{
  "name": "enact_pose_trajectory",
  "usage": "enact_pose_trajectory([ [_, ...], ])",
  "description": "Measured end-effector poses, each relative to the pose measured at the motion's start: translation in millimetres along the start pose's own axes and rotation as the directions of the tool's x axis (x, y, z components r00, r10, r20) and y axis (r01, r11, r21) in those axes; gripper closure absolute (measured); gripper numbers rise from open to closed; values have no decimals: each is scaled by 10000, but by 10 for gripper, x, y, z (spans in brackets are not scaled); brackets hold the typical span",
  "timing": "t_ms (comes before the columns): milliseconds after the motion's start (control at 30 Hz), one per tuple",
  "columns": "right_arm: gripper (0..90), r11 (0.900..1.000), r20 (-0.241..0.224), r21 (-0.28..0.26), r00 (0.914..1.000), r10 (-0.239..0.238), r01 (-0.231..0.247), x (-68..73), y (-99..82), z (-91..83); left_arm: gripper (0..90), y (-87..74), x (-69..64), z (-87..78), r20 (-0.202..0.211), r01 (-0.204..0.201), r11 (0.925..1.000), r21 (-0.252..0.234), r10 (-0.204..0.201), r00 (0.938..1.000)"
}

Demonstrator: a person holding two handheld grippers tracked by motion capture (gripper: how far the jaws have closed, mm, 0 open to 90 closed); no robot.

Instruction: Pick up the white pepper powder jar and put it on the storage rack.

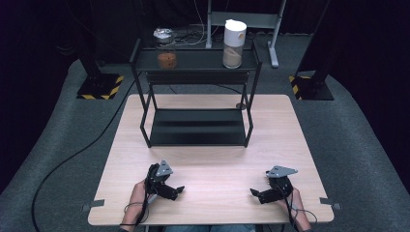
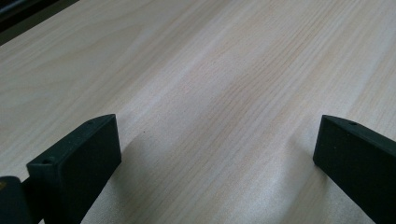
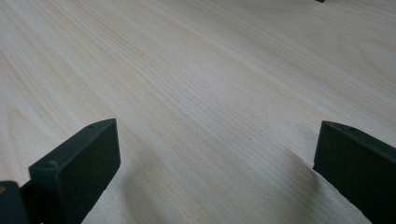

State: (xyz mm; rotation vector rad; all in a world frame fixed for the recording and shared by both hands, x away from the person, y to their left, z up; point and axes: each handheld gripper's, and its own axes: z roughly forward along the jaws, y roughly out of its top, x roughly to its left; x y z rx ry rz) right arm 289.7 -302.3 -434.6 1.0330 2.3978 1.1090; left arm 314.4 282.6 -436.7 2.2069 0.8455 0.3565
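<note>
Resting both grippers low on table (image 1: 212, 145), jaws spread, empty. We see both jars far ahead on rack (image 1: 196, 59) top shelf: left gripper (image 1: 177, 191) nearer brown-filled jar (image 1: 167, 54), right gripper (image 1: 255, 193) nearer white-lidded jar (image 1: 234, 44).

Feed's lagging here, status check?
Left tongs open, right tongs open, both empty over table. Two jars on rack top. Path clear.

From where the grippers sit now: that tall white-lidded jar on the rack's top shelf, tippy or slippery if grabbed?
Likely tippy: the jar is tall and narrow, though its tan fill sits low, which may steady it. Its clear wall looks smooth, so possibly slippery and perhaps fragile. It stands near the top shelf edge, so a push could drop it.
</note>
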Motion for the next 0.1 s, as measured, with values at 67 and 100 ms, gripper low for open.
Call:
enact_pose_trajectory([
  [67,0,9999,47,-108,10000,75,-75,4,-20,-11,2,0,0,0,-1,0,10000,1,0,10000],
  [100,0,9998,63,-194,10000,72,-71,4,-35,-17,2,0,0,0,-2,0,10000,2,0,10000],
])
